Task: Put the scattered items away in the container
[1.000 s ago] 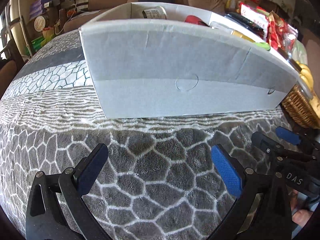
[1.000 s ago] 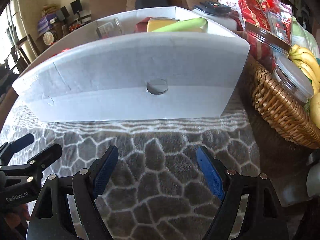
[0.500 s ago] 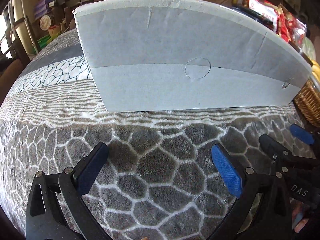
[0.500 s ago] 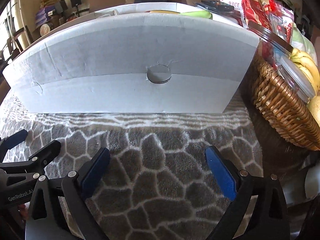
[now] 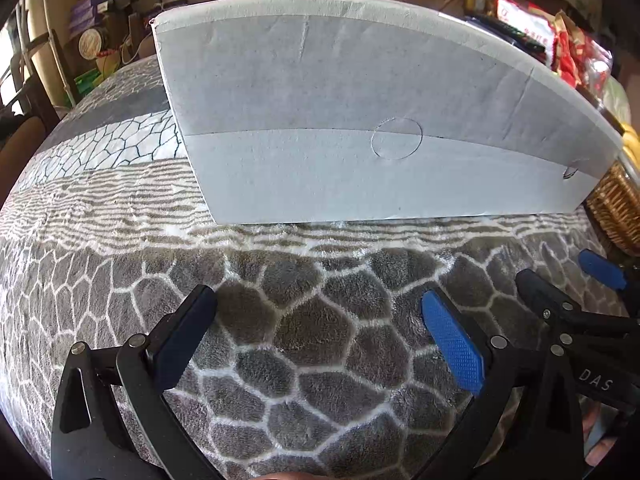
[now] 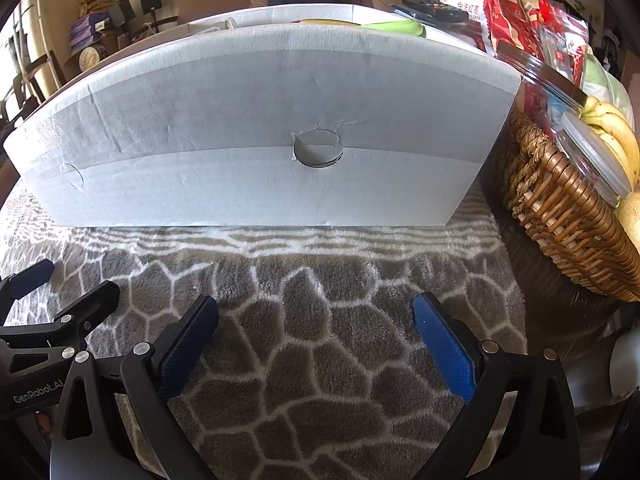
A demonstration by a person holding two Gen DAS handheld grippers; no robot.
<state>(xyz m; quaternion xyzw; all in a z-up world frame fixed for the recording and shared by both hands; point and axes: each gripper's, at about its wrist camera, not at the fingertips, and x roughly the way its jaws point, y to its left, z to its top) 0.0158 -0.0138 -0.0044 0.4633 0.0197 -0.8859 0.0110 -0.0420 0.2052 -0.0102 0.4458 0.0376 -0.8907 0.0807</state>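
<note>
A large white cardboard box (image 5: 360,120) stands on the grey patterned blanket, its near wall facing me in both views (image 6: 260,128). Over its rim in the right wrist view I see only a green item (image 6: 394,27) and a yellow edge; the rest of its contents is hidden. My left gripper (image 5: 320,332) is open and empty, low over the blanket in front of the box. My right gripper (image 6: 316,336) is open and empty, beside it on the right. Each gripper shows at the edge of the other's view.
A wicker basket (image 6: 568,216) with bananas (image 6: 612,128) and a lidded plastic tub stands right of the box. Red snack bags (image 6: 516,4) and a remote lie behind it. A sofa and shelves are at the back.
Both grippers have dropped lower and pulled slightly closer to the box wall, so the box's contents have slipped out of sight behind its rim. Both jaws stay open.
</note>
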